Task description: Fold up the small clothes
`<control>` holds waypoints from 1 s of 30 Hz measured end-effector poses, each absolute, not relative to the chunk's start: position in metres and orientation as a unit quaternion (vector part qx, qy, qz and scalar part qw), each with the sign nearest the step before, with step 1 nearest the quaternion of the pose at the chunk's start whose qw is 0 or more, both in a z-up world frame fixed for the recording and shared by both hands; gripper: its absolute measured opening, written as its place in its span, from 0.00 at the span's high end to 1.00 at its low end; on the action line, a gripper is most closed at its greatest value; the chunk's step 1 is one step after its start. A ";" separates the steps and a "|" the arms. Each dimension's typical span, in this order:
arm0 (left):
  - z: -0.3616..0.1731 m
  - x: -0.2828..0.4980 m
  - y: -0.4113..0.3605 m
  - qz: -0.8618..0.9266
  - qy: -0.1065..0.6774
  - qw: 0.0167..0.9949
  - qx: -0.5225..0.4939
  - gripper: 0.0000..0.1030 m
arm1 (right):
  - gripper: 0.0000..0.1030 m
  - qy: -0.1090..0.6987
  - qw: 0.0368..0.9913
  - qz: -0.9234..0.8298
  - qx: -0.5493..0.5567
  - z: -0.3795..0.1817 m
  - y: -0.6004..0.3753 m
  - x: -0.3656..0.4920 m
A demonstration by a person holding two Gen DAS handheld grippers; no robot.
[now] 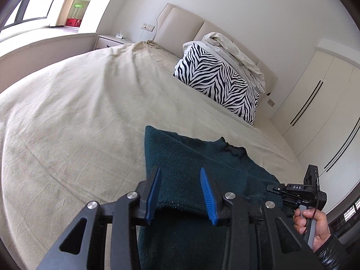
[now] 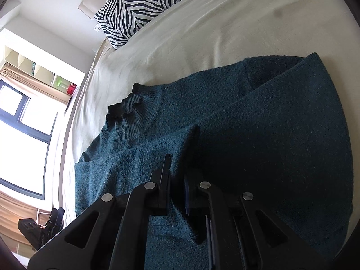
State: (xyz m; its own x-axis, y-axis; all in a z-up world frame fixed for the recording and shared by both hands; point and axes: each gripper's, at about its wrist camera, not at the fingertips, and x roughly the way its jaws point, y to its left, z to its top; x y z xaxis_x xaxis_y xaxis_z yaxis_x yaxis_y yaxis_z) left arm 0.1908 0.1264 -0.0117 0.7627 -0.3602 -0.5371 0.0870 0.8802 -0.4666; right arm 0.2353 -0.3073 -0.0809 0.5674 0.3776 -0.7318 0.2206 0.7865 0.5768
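Here, the left gripper (image 1: 181, 193), lower centre, hangs spread above a teal sweater (image 2: 258, 146); the right gripper (image 2: 177, 180) pinches a raised fold, likely for folding over.

Beige bed (image 1: 78, 103) — padded headboard (image 1: 180, 22), zebra pillow (image 1: 216, 81) (daylit window (image 2: 22, 139)).

Left hand-held gripper (image 1: 181, 177) gapes; right (image 2: 177, 175) seemingly pinched.
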 end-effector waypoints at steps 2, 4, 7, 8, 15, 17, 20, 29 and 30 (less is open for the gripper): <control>-0.010 0.218 0.118 -0.148 0.333 0.908 -0.208 0.68 | 0.92 0.463 0.826 0.051 0.319 -0.080 -0.306 0.234; -0.021 0.246 0.112 -0.161 0.362 0.895 -0.206 0.69 | 0.92 0.463 0.827 0.054 0.315 -0.076 -0.305 0.232; -0.059 0.276 0.110 -0.153 0.428 0.867 -0.204 0.69 | 0.90 0.466 0.830 0.053 0.301 -0.071 -0.304 0.226; -0.072 0.278 0.112 -0.152 0.444 0.859 -0.207 0.73 | 0.90 0.466 0.831 0.053 0.299 -0.069 -0.304 0.223; -0.079 0.258 0.135 -0.163 0.425 0.855 -0.248 0.78 | 0.86 0.453 0.830 0.050 0.321 -0.067 -0.316 0.199; -0.070 0.256 0.135 -0.162 0.418 0.861 -0.240 0.69 | 0.84 0.450 0.830 0.060 0.325 -0.067 -0.314 0.192; -0.058 0.260 0.133 -0.161 0.400 0.871 -0.234 0.62 | 0.65 0.450 0.833 0.067 0.314 -0.067 -0.306 0.190; -0.070 0.235 0.121 -0.159 0.421 0.875 -0.177 0.63 | 0.68 0.449 0.842 0.044 0.296 -0.081 -0.312 0.191; -0.070 0.228 0.121 -0.161 0.421 0.877 -0.168 0.63 | 0.68 0.448 0.843 0.043 0.294 -0.080 -0.313 0.191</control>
